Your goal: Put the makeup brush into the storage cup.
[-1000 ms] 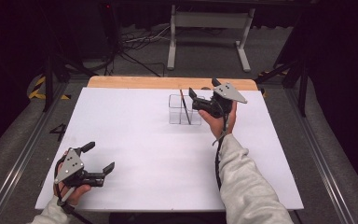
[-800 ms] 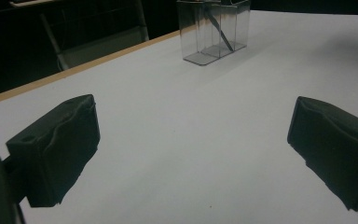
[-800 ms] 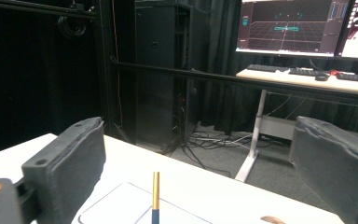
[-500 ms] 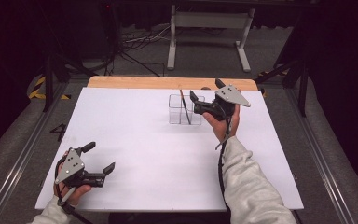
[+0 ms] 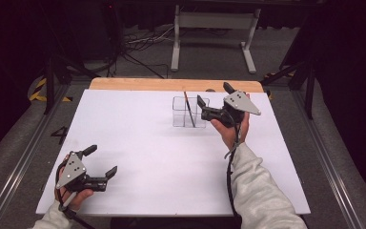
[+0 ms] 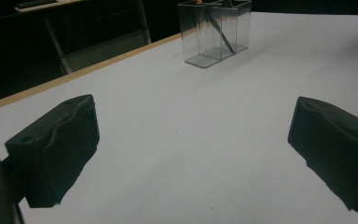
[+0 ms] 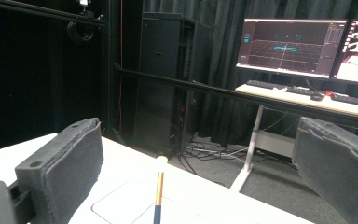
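A clear two-cell plastic holder (image 5: 189, 113) stands at the back middle of the white table sheet (image 5: 171, 152). A thin dark stick (image 5: 188, 109) leans in it. My right gripper (image 5: 213, 94) hovers open just right of the holder, its jaws pointing toward it and holding nothing. In the right gripper view the stick (image 7: 158, 191), with a pale tip, a gold band and a blue shaft, rises between the open jaws (image 7: 196, 182) without touching them. My left gripper (image 5: 101, 161) rests open and empty near the front left. Its own view has the holder (image 6: 214, 30) far ahead.
A wooden table edge (image 5: 171, 84) runs behind the sheet. Beyond it are a white stand (image 5: 214, 28) and floor cables. The right gripper view takes in a dark cabinet (image 7: 168, 70) and a desk with lit monitors (image 7: 289, 46).
My right gripper has drifted slightly to the right, away from the holder, still open. The left gripper has stayed put.
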Tool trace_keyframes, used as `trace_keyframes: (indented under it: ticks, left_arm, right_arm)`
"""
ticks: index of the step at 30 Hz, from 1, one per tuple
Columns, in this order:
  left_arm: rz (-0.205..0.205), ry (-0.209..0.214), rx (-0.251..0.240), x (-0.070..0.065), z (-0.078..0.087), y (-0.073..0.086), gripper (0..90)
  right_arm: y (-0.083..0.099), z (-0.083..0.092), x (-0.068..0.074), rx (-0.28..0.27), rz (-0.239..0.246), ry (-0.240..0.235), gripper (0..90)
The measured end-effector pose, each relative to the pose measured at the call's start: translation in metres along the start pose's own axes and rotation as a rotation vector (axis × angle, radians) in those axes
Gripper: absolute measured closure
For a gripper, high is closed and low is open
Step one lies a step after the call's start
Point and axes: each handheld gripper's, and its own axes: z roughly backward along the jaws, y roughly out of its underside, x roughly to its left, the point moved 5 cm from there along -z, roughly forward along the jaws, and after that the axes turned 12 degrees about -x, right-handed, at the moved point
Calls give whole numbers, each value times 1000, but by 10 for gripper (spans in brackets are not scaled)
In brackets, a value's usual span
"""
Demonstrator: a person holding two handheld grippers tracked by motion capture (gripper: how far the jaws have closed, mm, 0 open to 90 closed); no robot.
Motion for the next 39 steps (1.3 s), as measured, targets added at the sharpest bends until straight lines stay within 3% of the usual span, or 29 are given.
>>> trace_keyframes:
  ticks: [16,39]
  left_arm:
    - [-17,21,14,-5,-3,1,29]
    - [-16,15,21,-5,-2,2,32]
  right_arm:
    - [5,21,-2,28,48,-11,25]
    - [11,48,4,55,70,-42,32]
